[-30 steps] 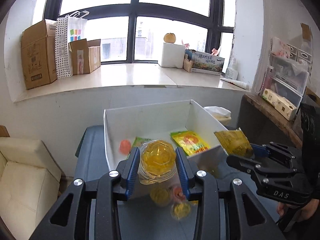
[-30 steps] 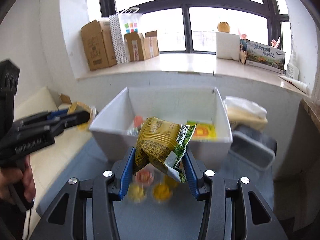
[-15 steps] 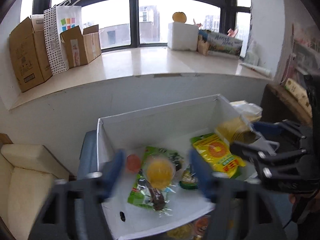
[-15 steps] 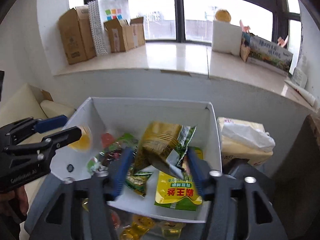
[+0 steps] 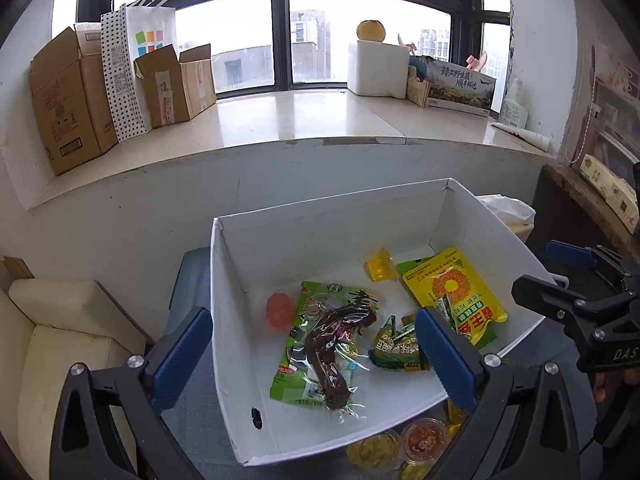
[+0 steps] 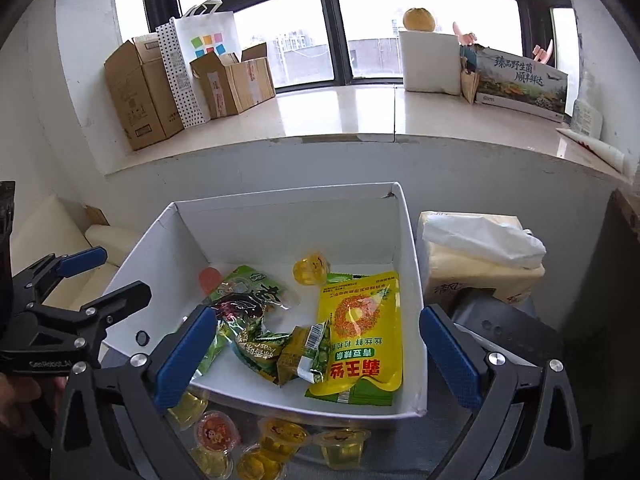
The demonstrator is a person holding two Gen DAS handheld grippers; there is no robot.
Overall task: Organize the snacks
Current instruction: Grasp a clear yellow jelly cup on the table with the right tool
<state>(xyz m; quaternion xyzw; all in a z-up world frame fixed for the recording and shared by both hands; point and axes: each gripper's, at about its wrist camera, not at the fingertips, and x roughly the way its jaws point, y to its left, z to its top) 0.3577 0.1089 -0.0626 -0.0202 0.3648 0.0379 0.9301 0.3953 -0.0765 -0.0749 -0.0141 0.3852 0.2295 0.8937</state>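
Note:
A white open box (image 5: 472, 216) (image 6: 408, 240) holds snacks: a yellow jelly cup (image 5: 379, 266) (image 6: 311, 268) near its back wall, a red jelly cup (image 5: 279, 311) (image 6: 209, 278), a green packet with a dark sausage (image 5: 324, 344) (image 6: 252, 300), a yellow-green bag (image 5: 452, 292) (image 6: 360, 328) and a small olive-yellow packet (image 6: 304, 352) (image 5: 396, 344). My left gripper (image 5: 316, 356) is open and empty above the box's near side. My right gripper (image 6: 316, 356) is open and empty above the box. Each gripper shows in the other's view, the right one (image 5: 576, 280) and the left one (image 6: 80, 280).
Several jelly cups (image 6: 256, 440) (image 5: 404, 444) lie on the grey table before the box. A tissue pack (image 6: 480, 256) stands right of the box. A cream sofa (image 5: 52, 340) is at the left. Cardboard boxes (image 5: 80, 92) sit on the windowsill.
My left gripper opened and dropped the yellow jelly cup into the box. My right gripper opened and dropped the olive-yellow packet into the box. Both moved over the box.

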